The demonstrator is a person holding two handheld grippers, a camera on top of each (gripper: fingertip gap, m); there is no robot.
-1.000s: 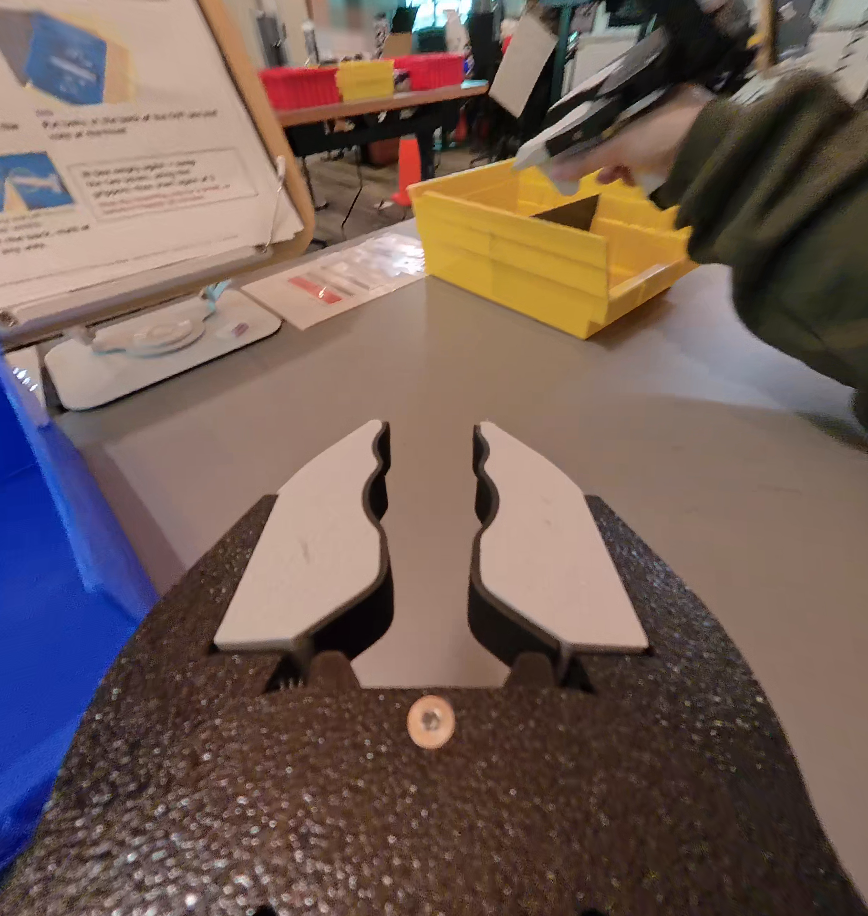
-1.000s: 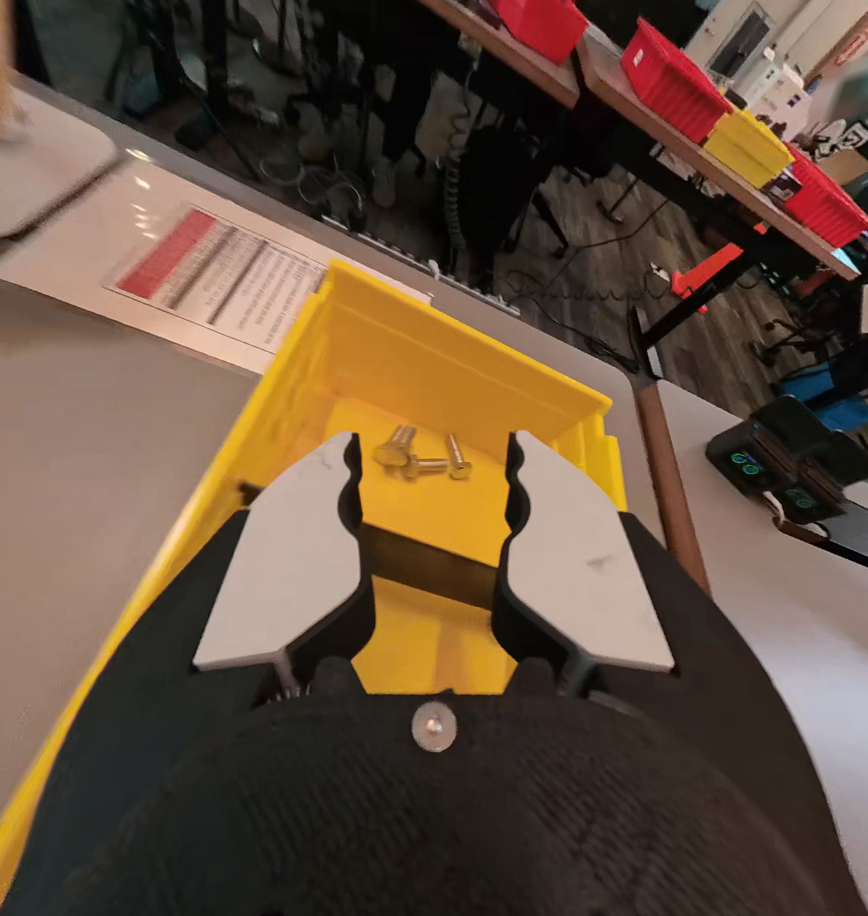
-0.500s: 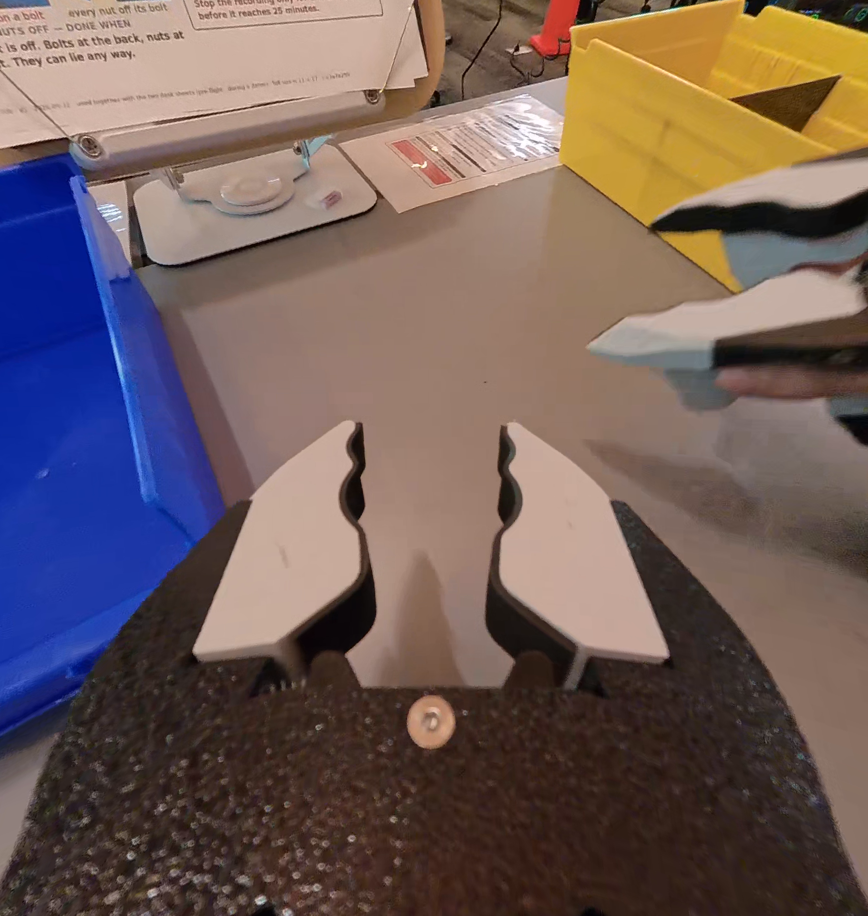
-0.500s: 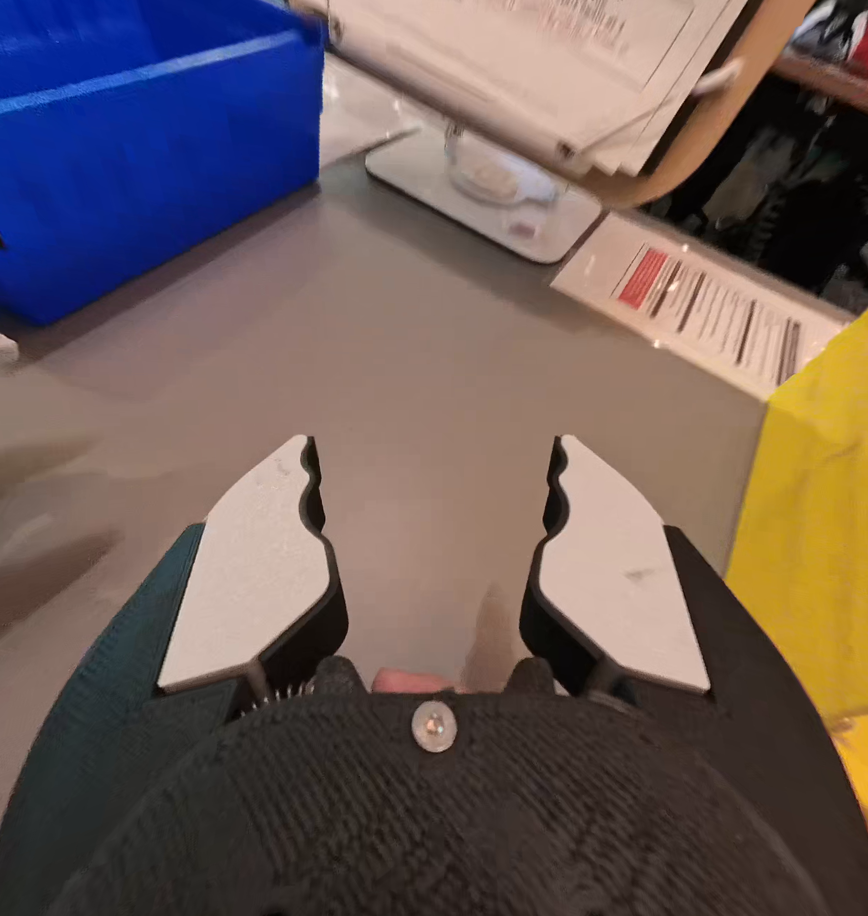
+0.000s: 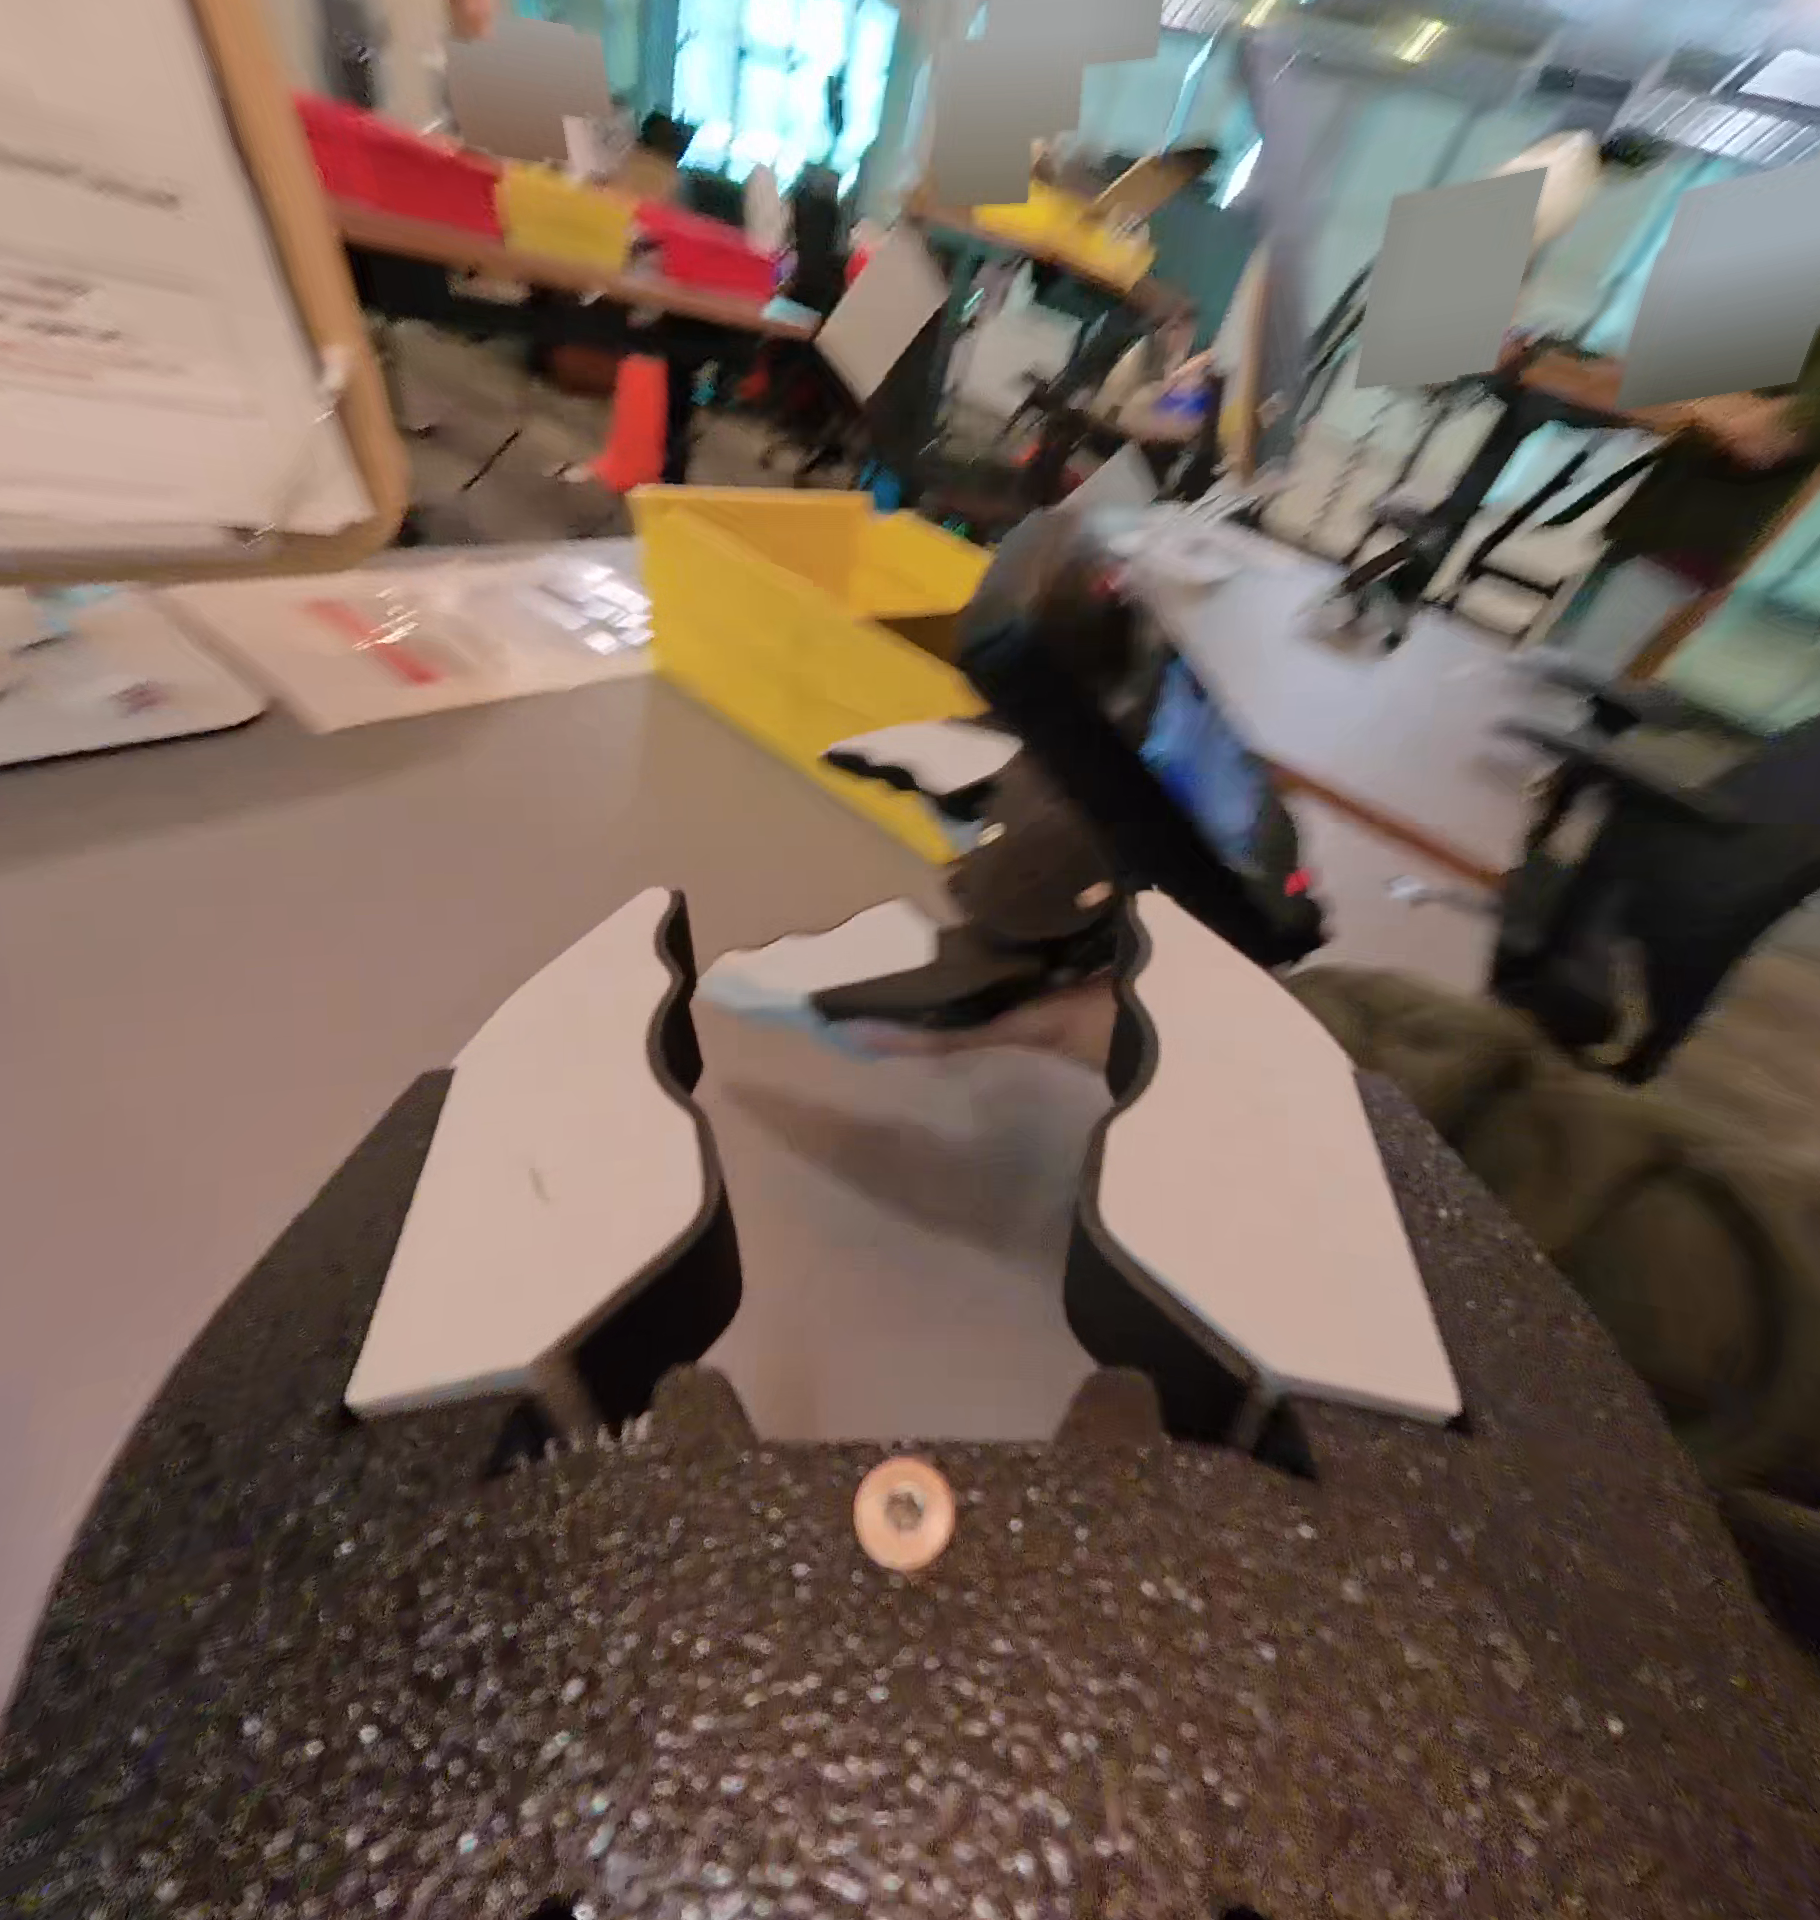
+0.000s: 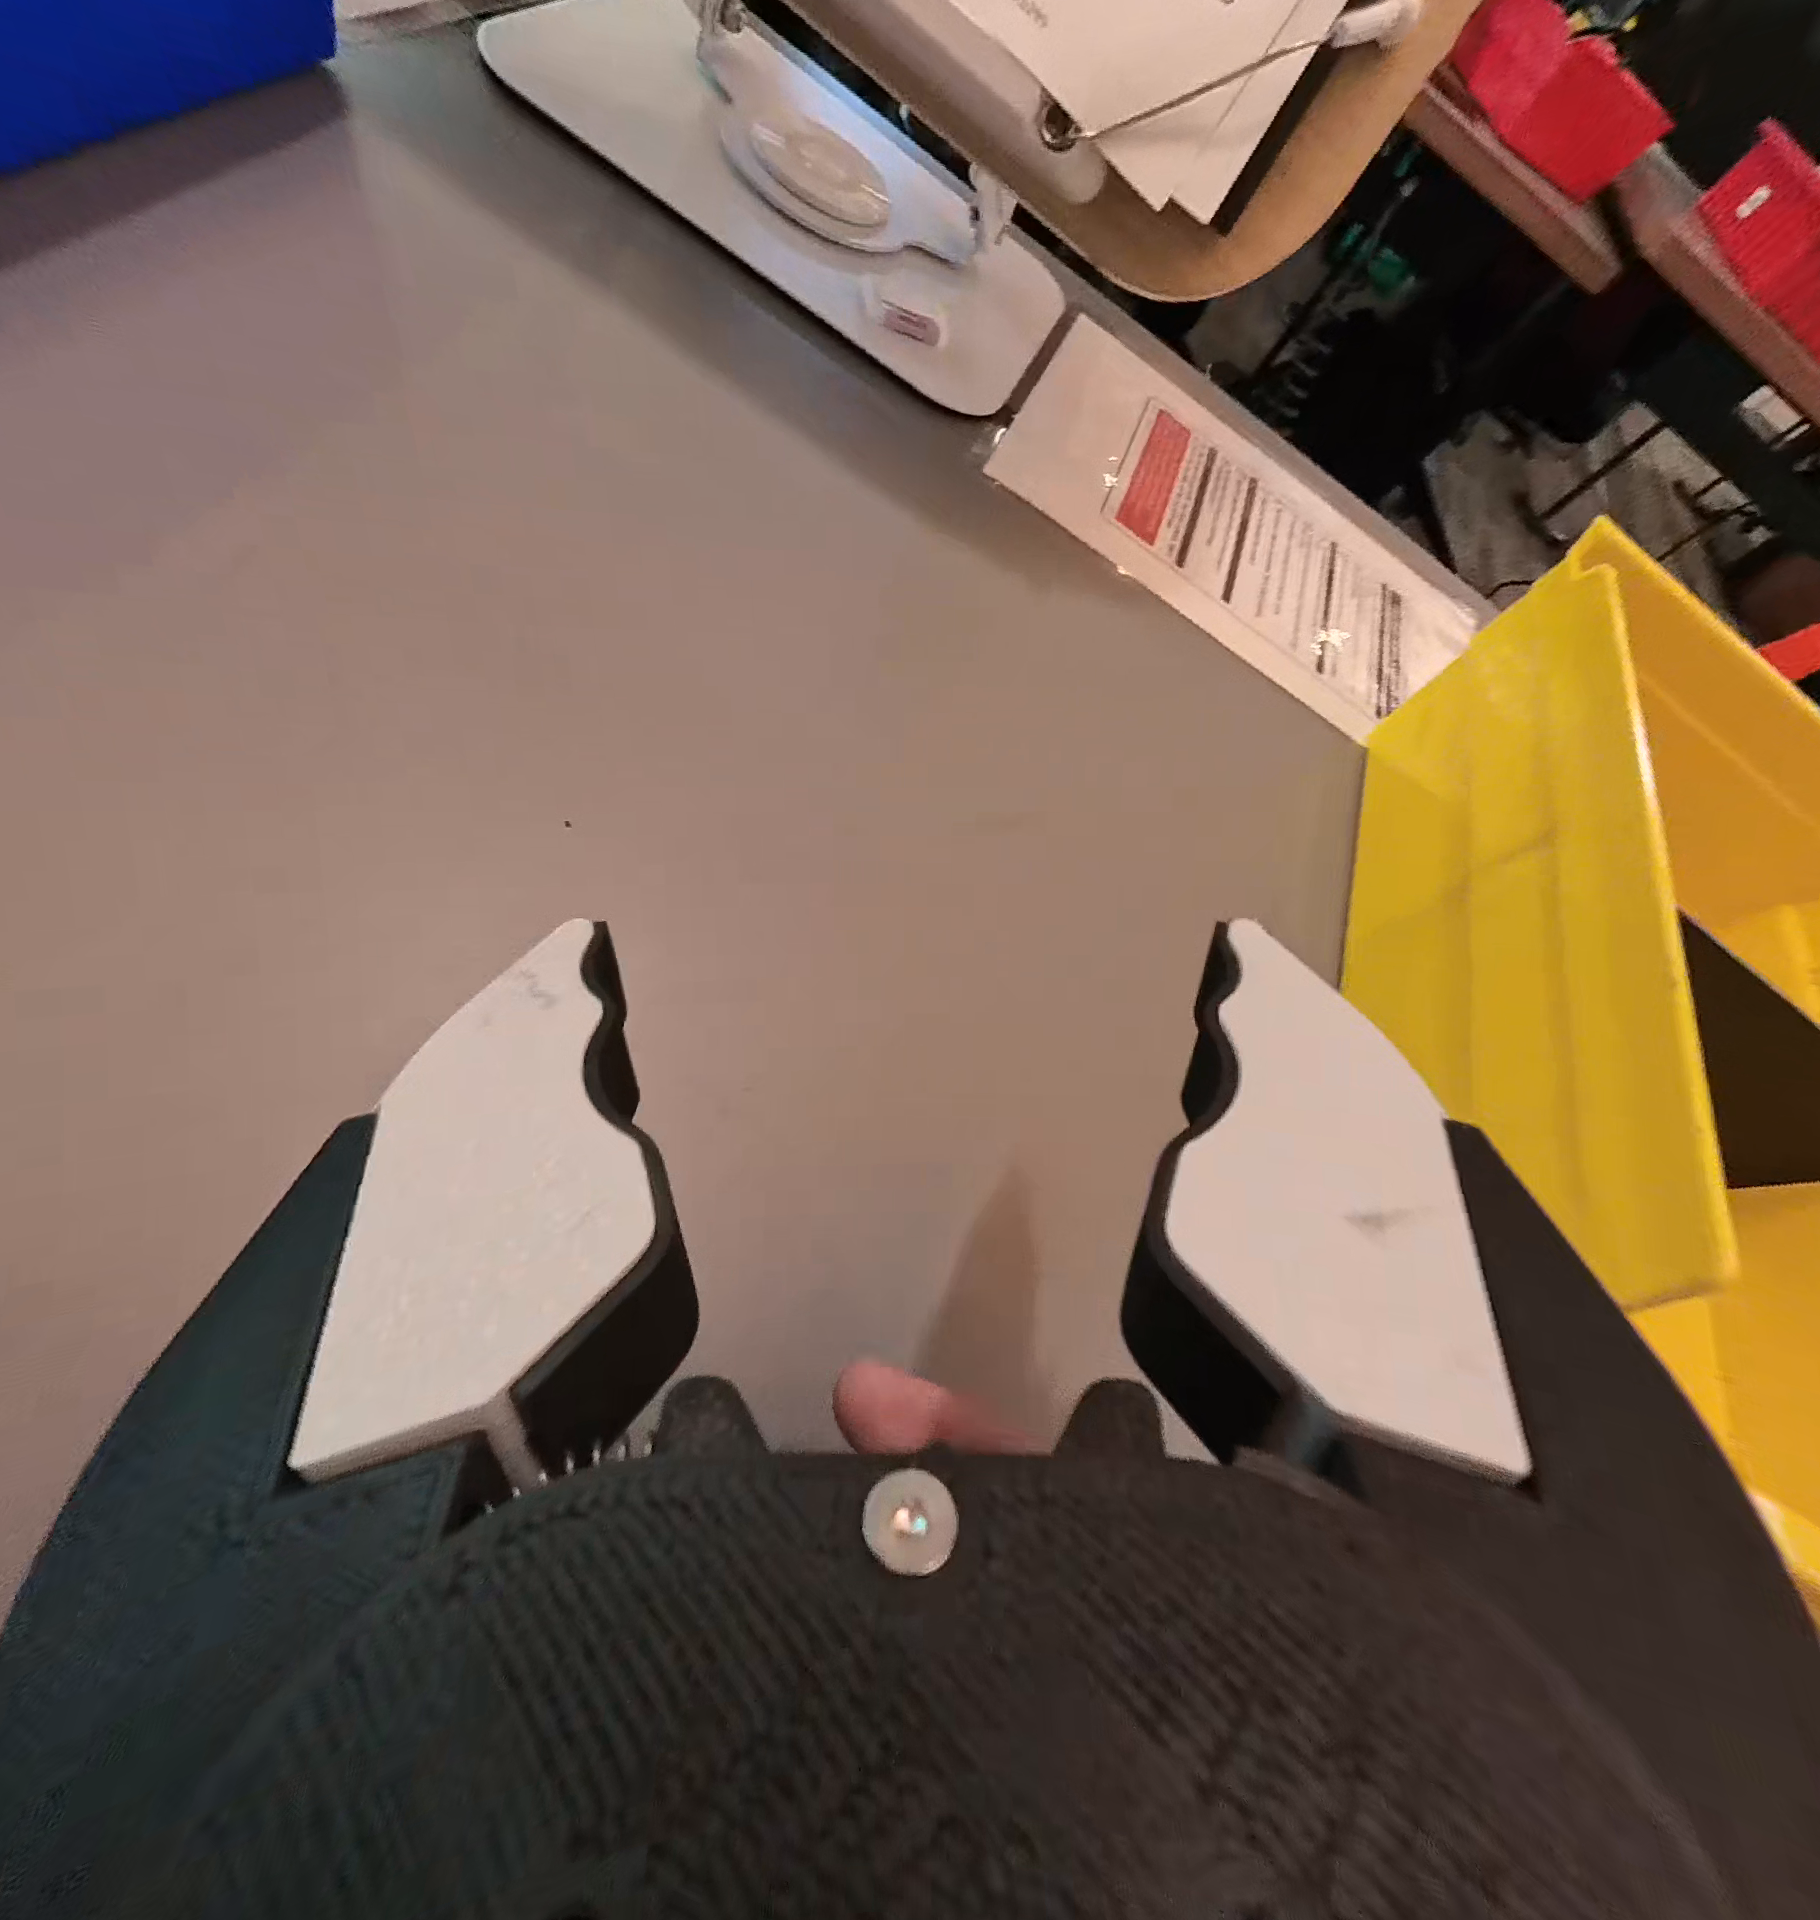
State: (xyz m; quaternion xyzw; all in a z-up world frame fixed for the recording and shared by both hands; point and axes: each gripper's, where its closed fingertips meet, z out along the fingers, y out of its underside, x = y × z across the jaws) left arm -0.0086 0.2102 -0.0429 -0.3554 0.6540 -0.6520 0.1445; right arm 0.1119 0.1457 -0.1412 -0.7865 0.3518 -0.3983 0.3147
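Note:
My left gripper (image 5: 906,935) is open and empty, held low over the grey table (image 5: 262,935). My right gripper (image 6: 908,935) is open wide and empty over bare table, with the yellow bin (image 6: 1508,935) just to its right. In the left wrist view the right gripper (image 5: 781,873) shows blurred, right in front of my left fingertips, turned on its side with its jaws apart. The yellow bin (image 5: 781,613) stands behind it. A person's fingertip (image 6: 885,1418) shows at the base of the right gripper. An olive sleeve (image 5: 1560,1143) lies at the right.
A clipboard stand with papers (image 5: 106,260) on a white base (image 6: 781,208) stands at the back left. A laminated sheet (image 6: 1249,540) lies between the base and the yellow bin. A blue bin's corner (image 6: 106,83) is far left. Tables with red and yellow bins stand behind.
The right gripper left the yellow bin, swung over the table in front of the left gripper and opened wider. The left gripper opened wider and its view tipped up and to the right.

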